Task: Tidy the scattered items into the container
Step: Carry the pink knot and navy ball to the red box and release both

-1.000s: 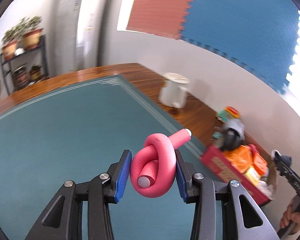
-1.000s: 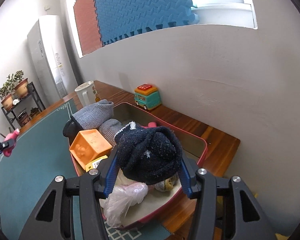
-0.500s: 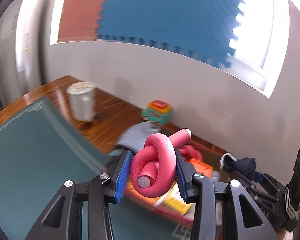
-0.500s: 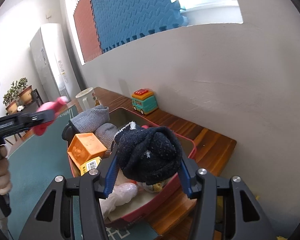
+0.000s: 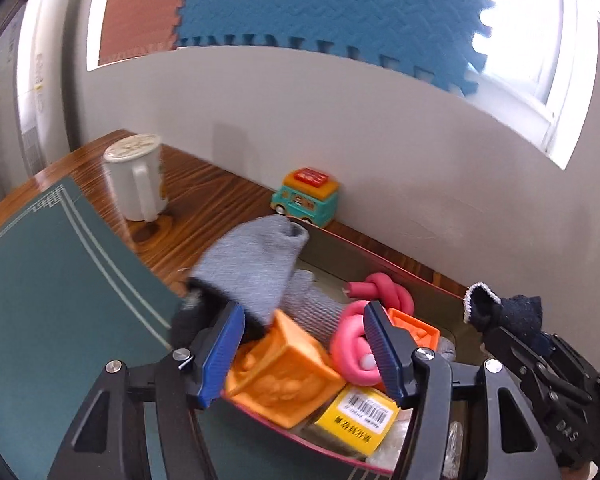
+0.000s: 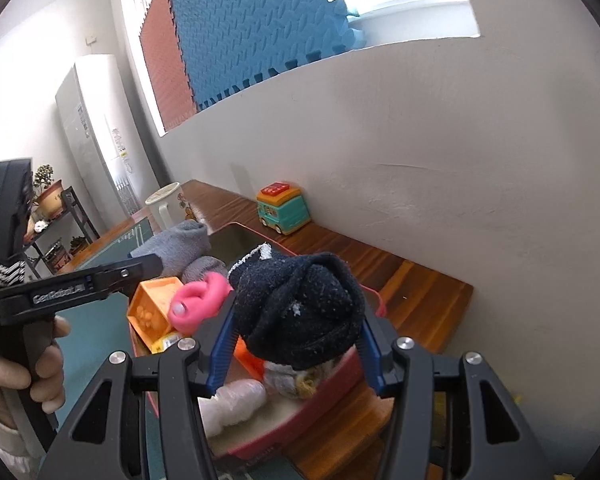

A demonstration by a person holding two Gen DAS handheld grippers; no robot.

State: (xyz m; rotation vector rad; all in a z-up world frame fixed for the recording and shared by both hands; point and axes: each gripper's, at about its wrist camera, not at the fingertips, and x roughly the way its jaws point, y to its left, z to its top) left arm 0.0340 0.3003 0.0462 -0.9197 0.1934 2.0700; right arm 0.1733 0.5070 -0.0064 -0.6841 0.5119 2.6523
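The red container holds grey socks, orange blocks, a yellow box and a pink knotted foam tube. My left gripper is open above the container; a second pink knotted tube lies loose by its right finger, over the items. My right gripper is shut on a dark navy sock bundle, held over the container's near right part. It also shows in the left wrist view.
A white mug stands on the wooden table left of the container. A teal toy bus stands against the wall behind it. A green mat covers the table's left part.
My left gripper swung right from over the mat to above the container, then opened and let go of the pink tube. My right gripper kept its hold on the navy sock bundle.
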